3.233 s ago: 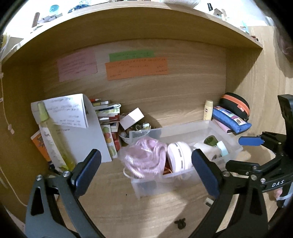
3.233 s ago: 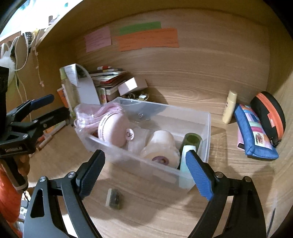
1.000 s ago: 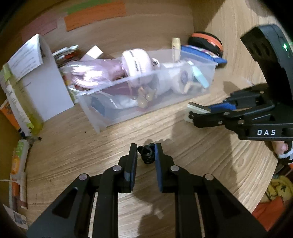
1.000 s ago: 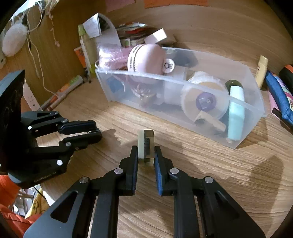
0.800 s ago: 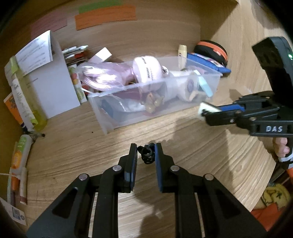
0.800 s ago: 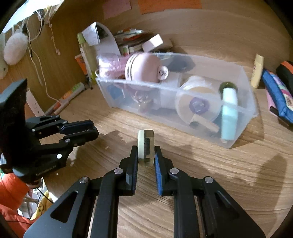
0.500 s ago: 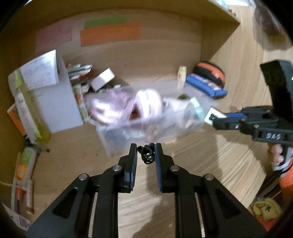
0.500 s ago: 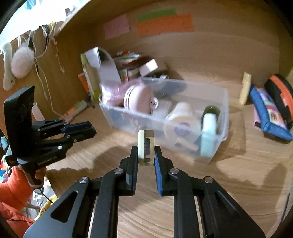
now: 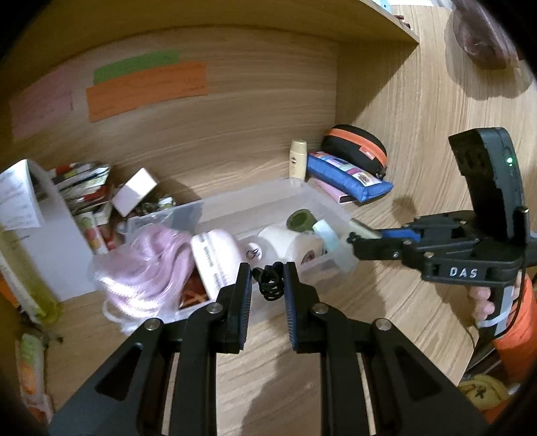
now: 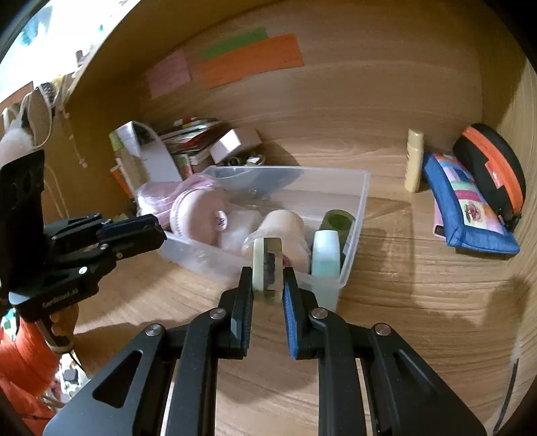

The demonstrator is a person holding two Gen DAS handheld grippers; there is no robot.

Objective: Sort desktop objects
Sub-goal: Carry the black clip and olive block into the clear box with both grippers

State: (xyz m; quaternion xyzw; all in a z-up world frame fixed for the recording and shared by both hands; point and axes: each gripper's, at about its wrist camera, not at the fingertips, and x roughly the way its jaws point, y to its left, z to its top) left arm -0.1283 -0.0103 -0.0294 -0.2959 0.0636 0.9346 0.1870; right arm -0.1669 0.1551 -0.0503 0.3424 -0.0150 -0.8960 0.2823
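Note:
My left gripper (image 9: 267,280) is shut on a small black hair tie (image 9: 270,281), held in the air just in front of the clear plastic bin (image 9: 248,201). My right gripper (image 10: 267,283) is shut on a small pale block with a dark middle (image 10: 267,265), raised over the bin's near right corner (image 10: 352,231). The bin holds a pink bundle in a bag (image 9: 147,268), a pink round case (image 9: 214,251), a white tape roll (image 9: 285,243), a green roll (image 9: 300,219) and a mint tube (image 10: 325,251). Each gripper shows in the other's view: the right gripper (image 9: 355,239), the left gripper (image 10: 157,231).
Behind the bin stand a white box (image 9: 134,191), stacked booklets (image 9: 80,181) and a white paper stand (image 9: 40,234). A cream tube (image 9: 298,162), a blue pouch (image 9: 349,177) and a black-and-orange case (image 9: 355,147) lie at the back right. A shelf (image 9: 235,13) overhangs the nook.
Both grippers have lifted off the desk with their objects and come up toward the bin. The bin now lies lower and closer in both views.

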